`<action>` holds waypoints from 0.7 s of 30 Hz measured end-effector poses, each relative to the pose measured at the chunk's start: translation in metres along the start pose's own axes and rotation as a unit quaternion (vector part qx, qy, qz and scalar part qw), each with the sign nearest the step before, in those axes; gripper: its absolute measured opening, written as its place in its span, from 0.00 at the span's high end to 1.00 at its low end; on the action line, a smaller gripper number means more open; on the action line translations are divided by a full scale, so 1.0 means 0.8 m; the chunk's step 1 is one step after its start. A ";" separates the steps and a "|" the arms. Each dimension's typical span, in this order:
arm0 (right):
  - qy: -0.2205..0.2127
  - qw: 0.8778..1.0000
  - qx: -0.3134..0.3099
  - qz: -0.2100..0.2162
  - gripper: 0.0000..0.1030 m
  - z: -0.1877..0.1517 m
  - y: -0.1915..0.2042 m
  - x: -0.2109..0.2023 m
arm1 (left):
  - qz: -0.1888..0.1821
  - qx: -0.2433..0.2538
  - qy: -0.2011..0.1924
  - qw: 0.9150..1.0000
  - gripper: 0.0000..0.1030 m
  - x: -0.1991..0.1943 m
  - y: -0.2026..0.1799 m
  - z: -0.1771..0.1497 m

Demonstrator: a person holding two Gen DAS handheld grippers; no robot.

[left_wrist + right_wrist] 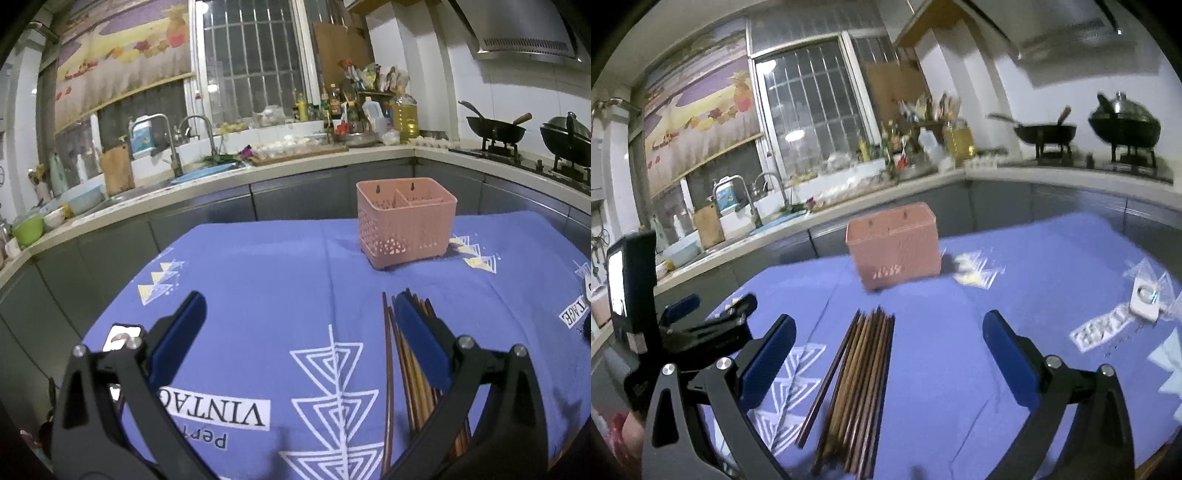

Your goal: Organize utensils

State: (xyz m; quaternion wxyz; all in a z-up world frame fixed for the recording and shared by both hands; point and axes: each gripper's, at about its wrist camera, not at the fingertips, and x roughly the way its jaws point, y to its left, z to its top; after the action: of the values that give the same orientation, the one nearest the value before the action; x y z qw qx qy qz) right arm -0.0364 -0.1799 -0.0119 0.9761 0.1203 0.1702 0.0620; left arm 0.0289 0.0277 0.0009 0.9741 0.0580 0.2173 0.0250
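Note:
A bundle of brown wooden chopsticks [858, 391] lies on the blue tablecloth, pointing toward a pink perforated utensil basket [895, 245]. My right gripper [888, 325] hovers open over the bundle, with the sticks between its blue pads. In the left wrist view the chopsticks [402, 365] lie under and beside the right finger of my left gripper [295, 306], which is open and holds nothing. The pink basket [406, 229] stands farther back, its compartments holding nothing I can see. My left gripper also shows at the left edge of the right wrist view.
The blue tablecloth [258, 280] covers the table. A small white object in clear wrapping [1145, 299] lies at the right. Behind runs a kitchen counter with a sink [147, 184], bottles [354, 110] and two woks [495, 129] on a stove.

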 end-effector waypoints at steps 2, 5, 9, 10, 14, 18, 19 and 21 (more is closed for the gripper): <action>-0.009 1.000 0.002 -0.001 0.04 0.006 -0.001 0.000 | -0.004 -0.004 0.001 1.000 0.05 0.001 0.003 0.002; -0.014 1.000 -0.005 -0.006 0.06 0.006 0.000 0.002 | -0.006 -0.005 0.005 1.000 0.05 0.006 0.000 -0.001; -0.007 1.000 -0.011 -0.007 0.10 0.000 0.000 0.008 | -0.005 -0.004 0.005 1.000 0.05 0.009 -0.008 -0.005; -0.003 1.000 -0.009 -0.007 0.12 -0.002 -0.001 0.010 | -0.005 -0.005 0.005 1.000 0.05 0.009 -0.009 -0.005; 0.002 1.000 -0.006 -0.006 0.19 -0.007 -0.003 0.014 | -0.004 -0.005 0.005 1.000 0.05 0.010 -0.013 -0.005; 0.005 1.000 -0.004 -0.001 0.25 -0.010 -0.007 0.016 | -0.011 -0.007 0.007 1.000 0.05 0.011 -0.013 -0.005; 0.006 1.000 -0.002 -0.001 0.27 -0.011 -0.008 0.016 | -0.013 -0.007 0.005 1.000 0.05 0.012 -0.014 -0.005; 0.009 1.000 0.000 0.003 0.30 -0.013 -0.010 0.018 | -0.017 -0.005 0.002 1.000 0.05 0.010 -0.013 -0.006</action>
State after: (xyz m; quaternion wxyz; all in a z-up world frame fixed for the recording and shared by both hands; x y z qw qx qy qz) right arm -0.0258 -0.1834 -0.0277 0.9743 0.1201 0.1786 0.0662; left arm 0.0344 0.0187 -0.0084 0.9742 0.0494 0.2200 0.0092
